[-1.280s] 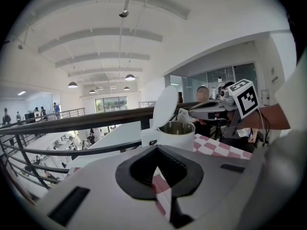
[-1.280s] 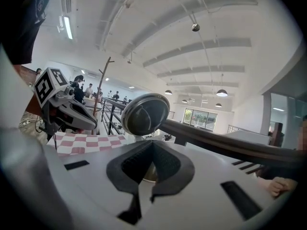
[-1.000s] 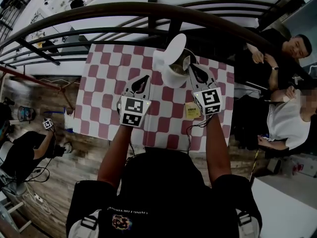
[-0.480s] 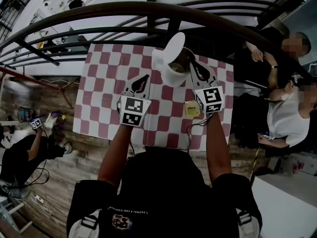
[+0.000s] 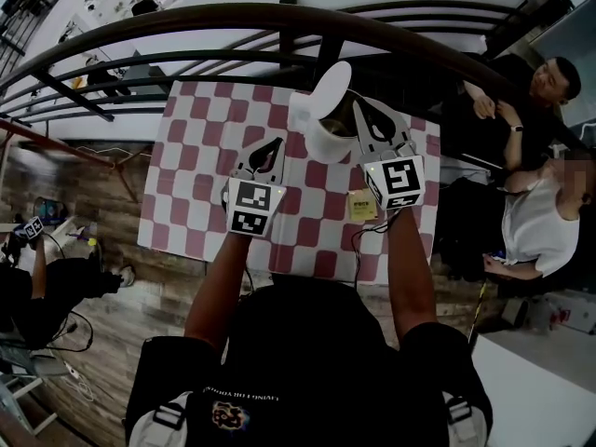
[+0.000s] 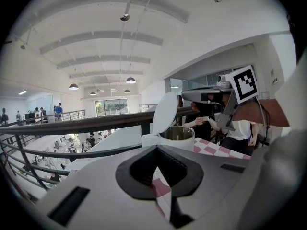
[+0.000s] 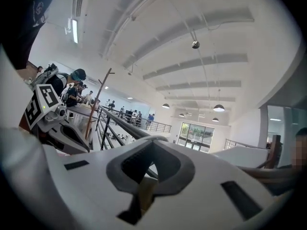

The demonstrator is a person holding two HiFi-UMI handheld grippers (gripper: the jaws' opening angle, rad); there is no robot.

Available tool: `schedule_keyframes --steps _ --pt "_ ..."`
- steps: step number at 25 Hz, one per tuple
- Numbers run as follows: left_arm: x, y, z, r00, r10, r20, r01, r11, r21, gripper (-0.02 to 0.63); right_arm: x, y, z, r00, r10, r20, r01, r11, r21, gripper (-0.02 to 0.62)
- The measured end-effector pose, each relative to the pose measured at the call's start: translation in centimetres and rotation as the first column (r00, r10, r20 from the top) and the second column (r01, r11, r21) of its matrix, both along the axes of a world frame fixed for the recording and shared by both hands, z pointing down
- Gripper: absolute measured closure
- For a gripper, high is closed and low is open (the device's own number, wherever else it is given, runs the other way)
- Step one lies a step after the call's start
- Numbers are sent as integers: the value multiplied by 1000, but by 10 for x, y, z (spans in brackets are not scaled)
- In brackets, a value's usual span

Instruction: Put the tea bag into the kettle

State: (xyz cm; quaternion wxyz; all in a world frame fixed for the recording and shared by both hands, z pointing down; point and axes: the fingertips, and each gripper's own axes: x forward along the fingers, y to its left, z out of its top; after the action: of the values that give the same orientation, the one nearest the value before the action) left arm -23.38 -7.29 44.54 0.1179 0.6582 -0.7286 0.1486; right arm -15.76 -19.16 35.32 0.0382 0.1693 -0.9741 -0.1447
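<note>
White kettle (image 5: 321, 143) stands open, lid (image 5: 331, 89) upright, steel inside.

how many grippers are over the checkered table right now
2. The left gripper sits shut, short of the kettle; the right gripper is at the kettle's right rim, shut on a tan tea bag.

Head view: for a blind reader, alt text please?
Seen from above, a person's right claw hangs at the rim of a white kettle, lid up, on a checked table; the left claw is shut nearby. A yellow packet lies on the table.
</note>
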Motion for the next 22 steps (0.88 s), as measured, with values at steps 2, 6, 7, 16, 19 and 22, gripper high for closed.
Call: schedule_keyframes --steps 2,6,7,16,19,22 --pt "-1 0 -2 1000 -3 1 3 1000 4 600 -5 4 -11 1000 -15 15 15 1000 17 583" --pt "-3 -1 -6 1000 -6 5 6 1000 12 600 -14 10 -28 999 -37 32 36 998 44 583" --pt "-4 -1 -7 1000 -6 6 6 1000 14 600 -17 11 -31 999 -43 33 41 998 50 583" --pt "-2 0 -9 1000 -5 9 5 1000 17 600 -34 17 -36 998 -66 -1 66 995 73 583" --pt "-2 0 -9 1000 -4 10 4 1000 17 600 -36 16 -31 998 -58 -15 59 996 65 583" --pt "-2 -1 -9 1000 -4 12 3 1000 18 600 -37 13 -27 998 -49 -27 50 997 55 583"
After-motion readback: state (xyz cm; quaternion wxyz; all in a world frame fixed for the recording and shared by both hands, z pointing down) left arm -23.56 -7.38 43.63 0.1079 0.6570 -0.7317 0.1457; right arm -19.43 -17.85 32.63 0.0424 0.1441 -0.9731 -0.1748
